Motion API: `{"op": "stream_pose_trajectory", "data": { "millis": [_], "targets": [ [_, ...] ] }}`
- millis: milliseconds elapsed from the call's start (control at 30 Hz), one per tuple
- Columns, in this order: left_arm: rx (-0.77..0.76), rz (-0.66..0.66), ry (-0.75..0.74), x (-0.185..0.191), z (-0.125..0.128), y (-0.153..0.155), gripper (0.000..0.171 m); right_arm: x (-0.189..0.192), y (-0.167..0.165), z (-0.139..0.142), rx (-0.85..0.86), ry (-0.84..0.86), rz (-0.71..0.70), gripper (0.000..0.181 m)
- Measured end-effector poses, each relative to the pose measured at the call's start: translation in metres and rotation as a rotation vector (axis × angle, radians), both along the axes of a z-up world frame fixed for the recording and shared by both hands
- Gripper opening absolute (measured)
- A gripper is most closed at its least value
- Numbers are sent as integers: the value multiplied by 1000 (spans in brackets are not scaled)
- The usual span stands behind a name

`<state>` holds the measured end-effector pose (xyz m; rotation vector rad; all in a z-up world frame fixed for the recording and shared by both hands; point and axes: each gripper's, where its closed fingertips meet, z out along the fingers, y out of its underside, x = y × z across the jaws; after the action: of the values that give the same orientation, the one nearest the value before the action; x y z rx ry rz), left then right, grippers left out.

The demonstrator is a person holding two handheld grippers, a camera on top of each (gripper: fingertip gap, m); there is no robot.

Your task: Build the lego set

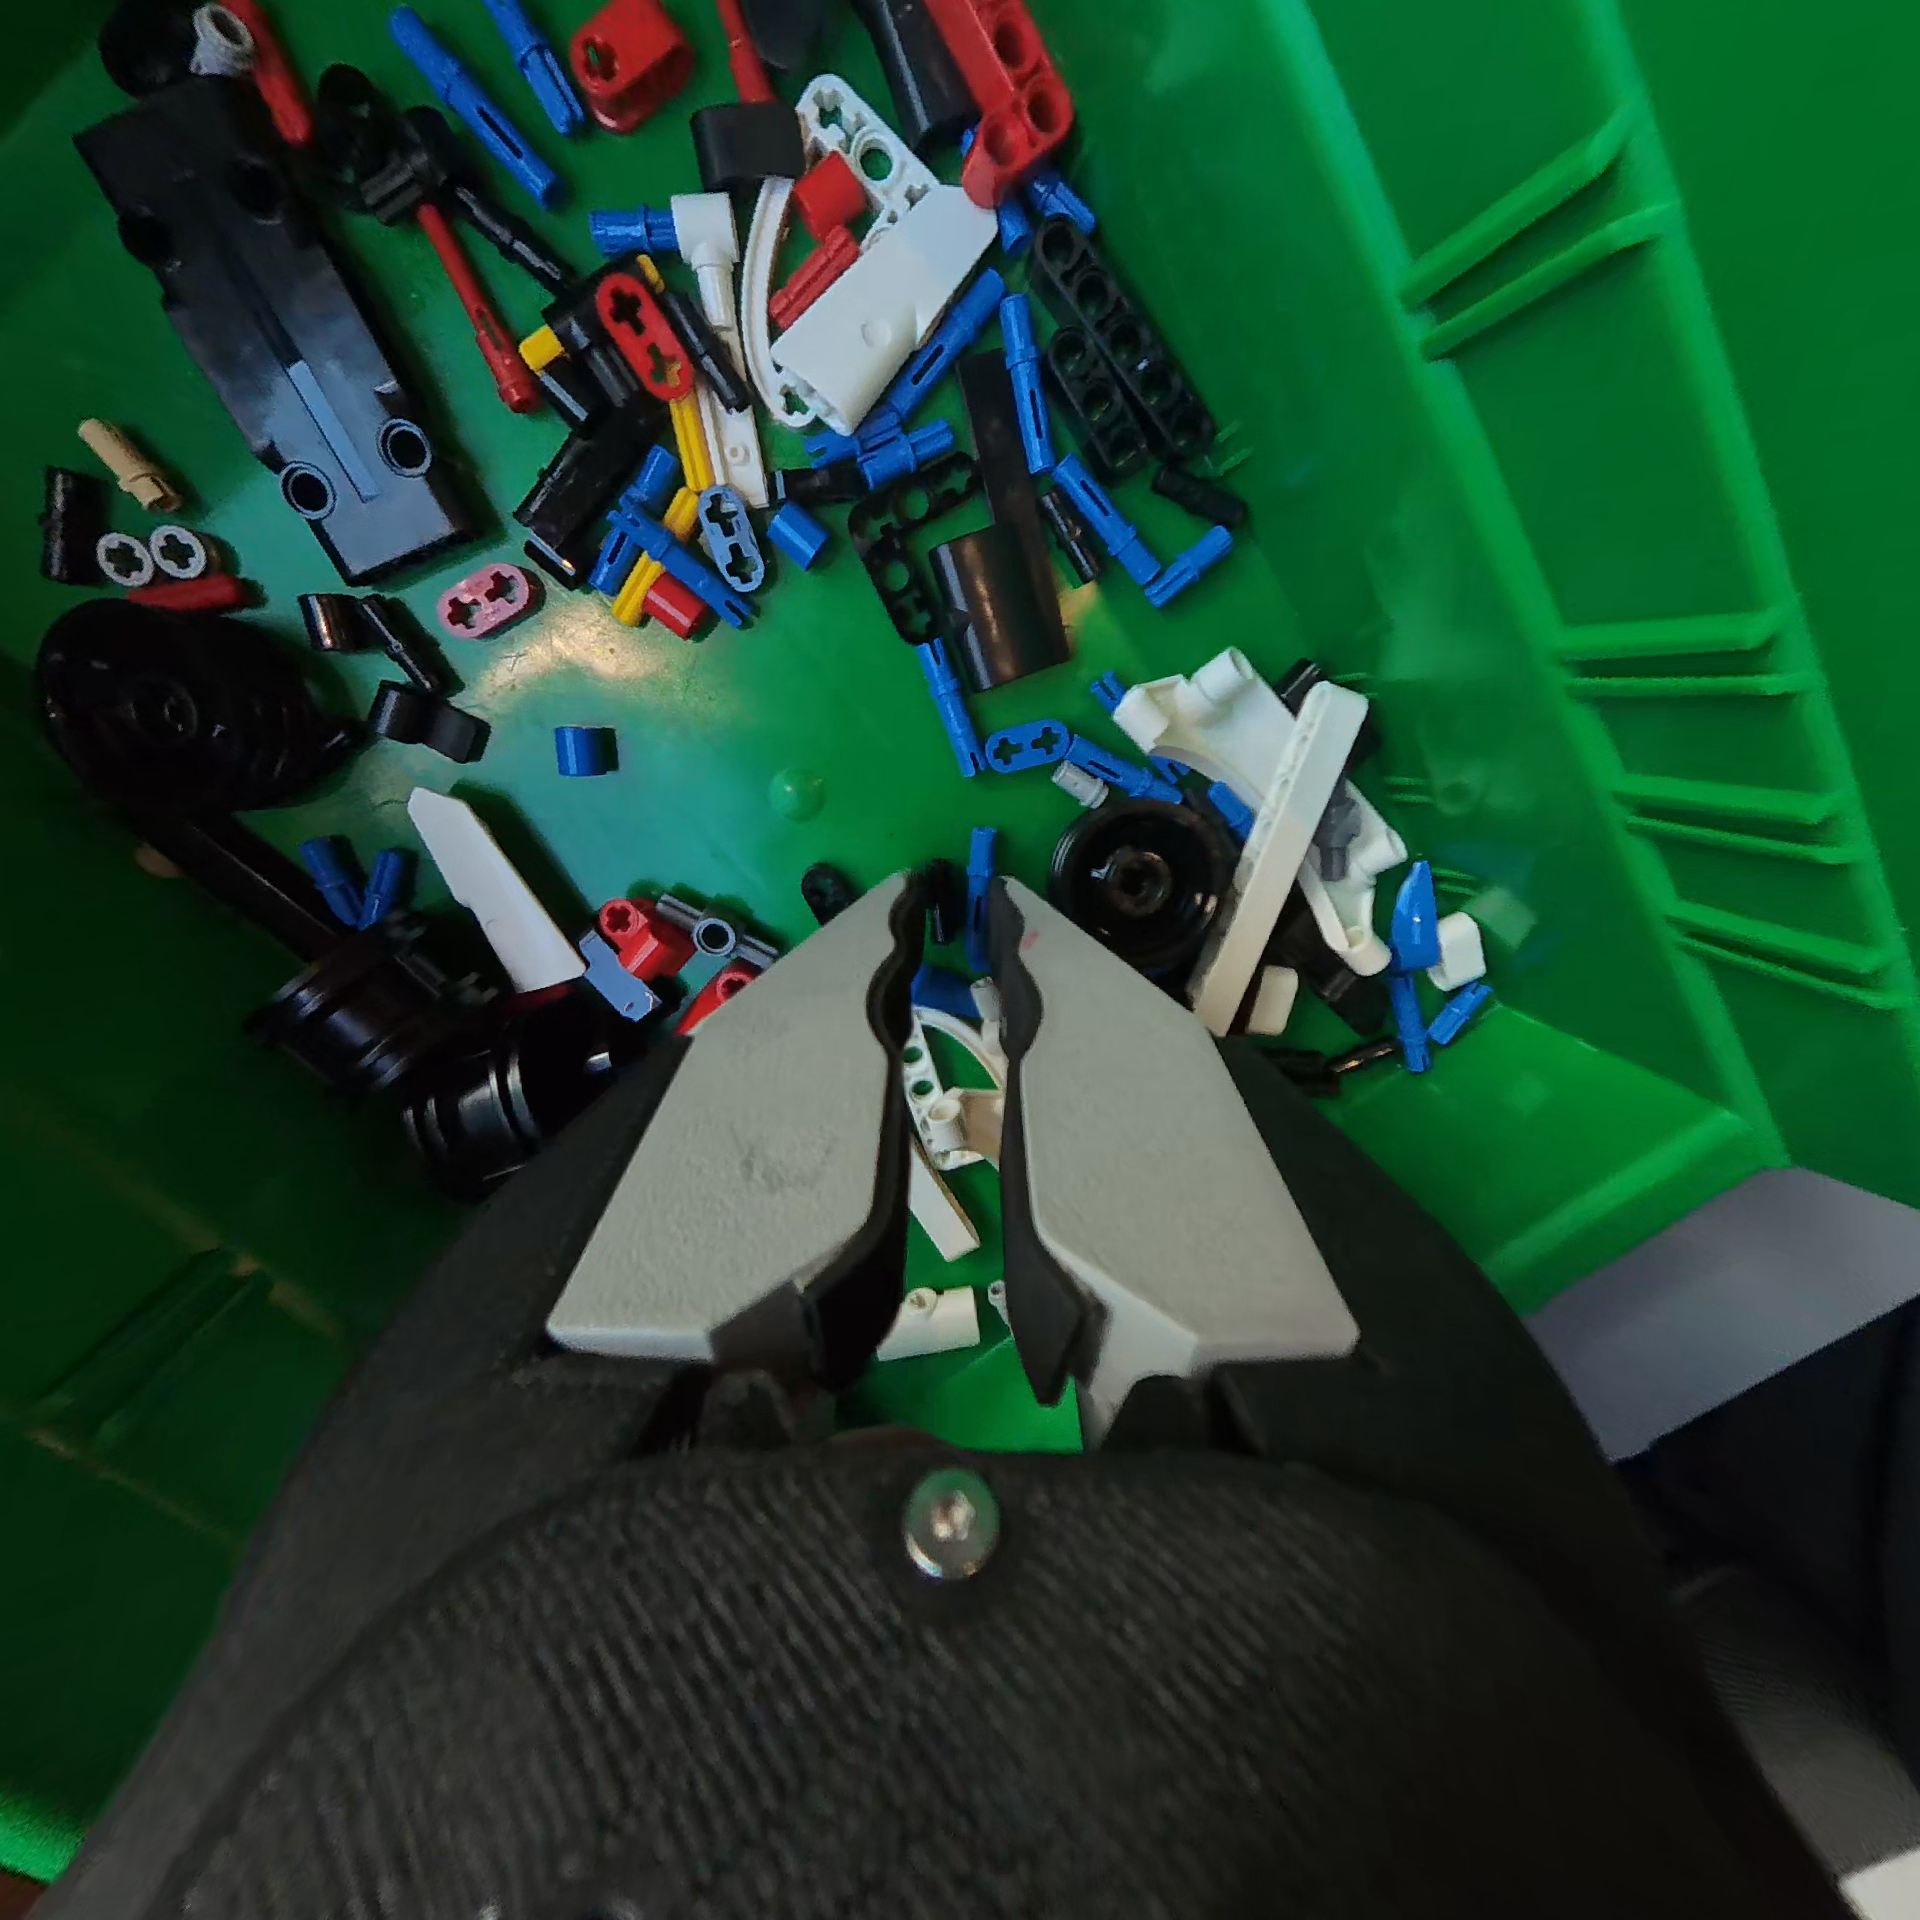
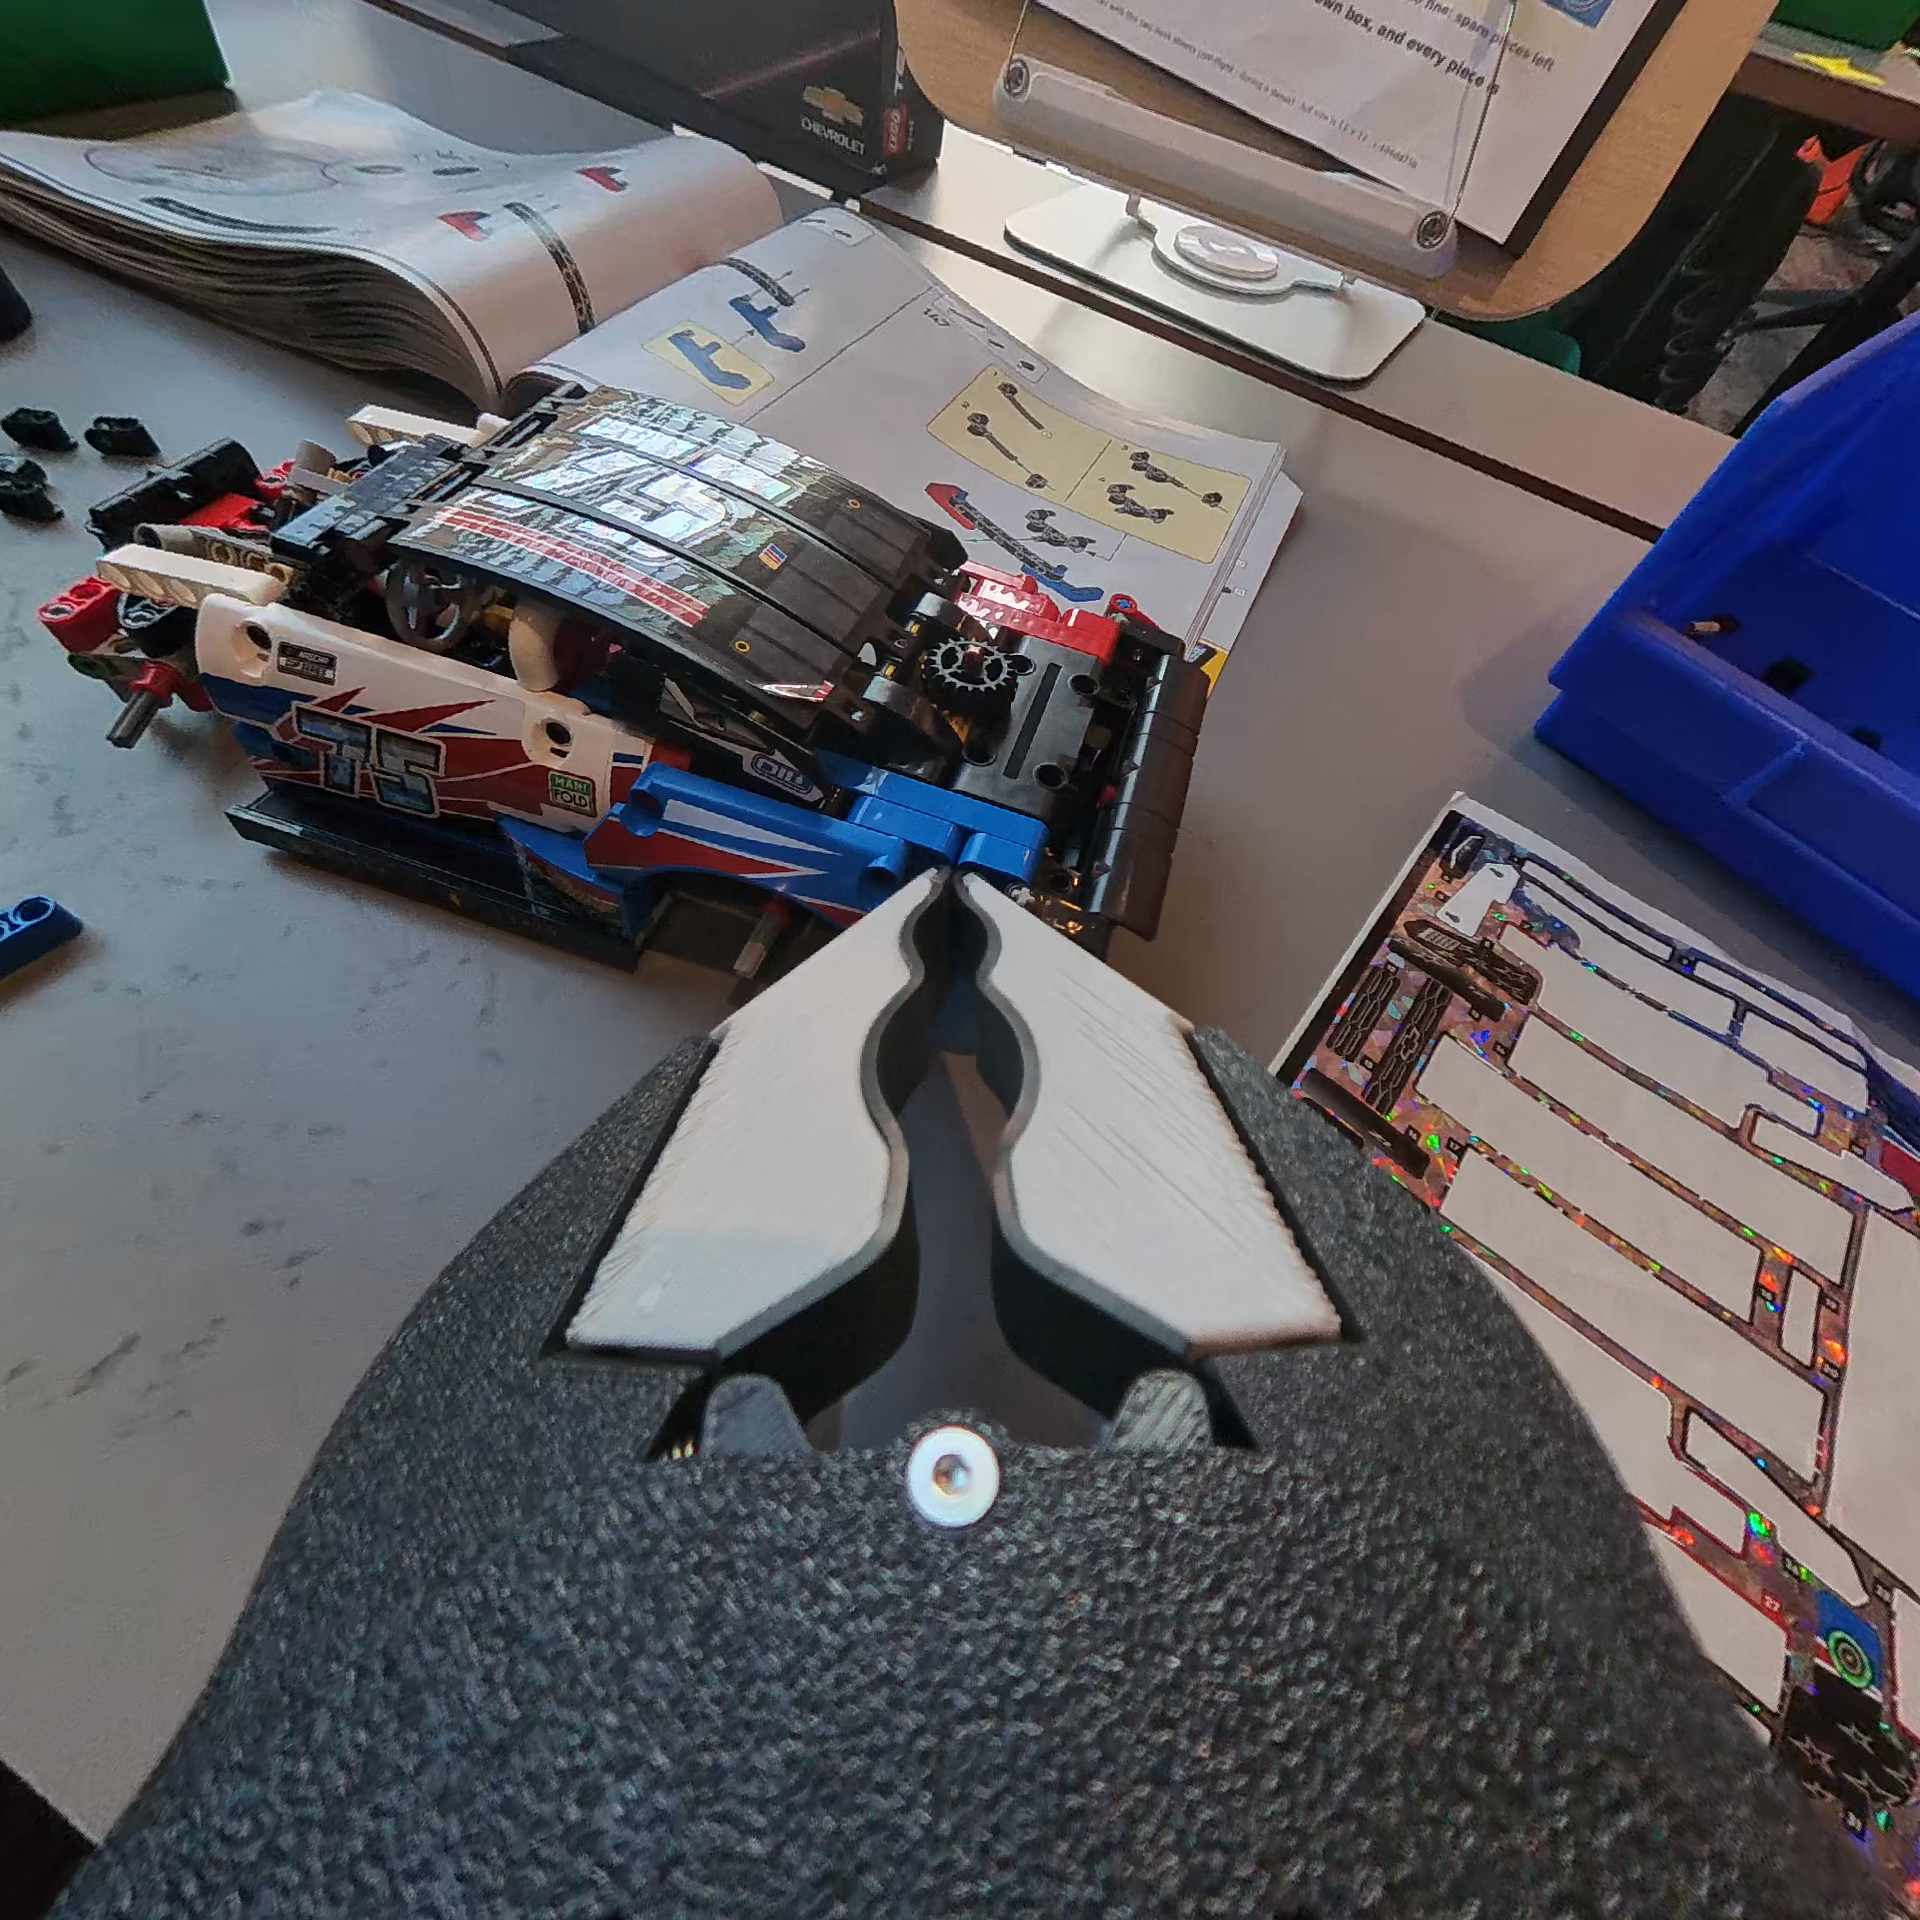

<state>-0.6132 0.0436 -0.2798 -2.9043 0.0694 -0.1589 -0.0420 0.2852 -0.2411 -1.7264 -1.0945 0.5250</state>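
My left gripper hangs over a green bin of loose Technic parts. Its fingers are a little apart, with a thin blue pin and a white curved part lying below the gap. A black wheel sits just right of the tips. In the right wrist view, a partly built race car in white, blue, red and black lies on the grey table. My right gripper is shut, its tips against the blue beam at the car's rear side. A bit of blue shows in its gap.
An open instruction booklet lies behind the car, and a sticker sheet lies to the right. A blue bin stands at the far right and a paper stand at the back. Small black parts lie at the left. Some 65 cm of space lies between my two pairs of fingers.
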Motion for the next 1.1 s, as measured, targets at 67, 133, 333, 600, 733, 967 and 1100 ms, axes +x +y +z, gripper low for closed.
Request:
{"op": "stream_pose_trajectory", "data": {
  "millis": [67,133,333,600,733,967,1100],
  "targets": [
    [-12,2,5,-2,0,-1,9,0,-1,1,0,7,6,0],
    [-5,4,7,-2,3,1,9,0,-2,2,3,16,14,0],
    [-28,17,18,-8,7,1,6,0,-4,6,5,38,29,0],
    [-58,8,31,-5,-2,-2,3,1,-4,9,-2,69,32,0],
    [-38,7,41,-4,6,1,3,0,-5,9,1,66,40,0],
    [183,-102,69,51,97,31,3,-2,-8,16,33,97,63,0],
    [231,-319,23,146,117,49,2,-6,-12,23,95,121,89,0]
  ]
}}
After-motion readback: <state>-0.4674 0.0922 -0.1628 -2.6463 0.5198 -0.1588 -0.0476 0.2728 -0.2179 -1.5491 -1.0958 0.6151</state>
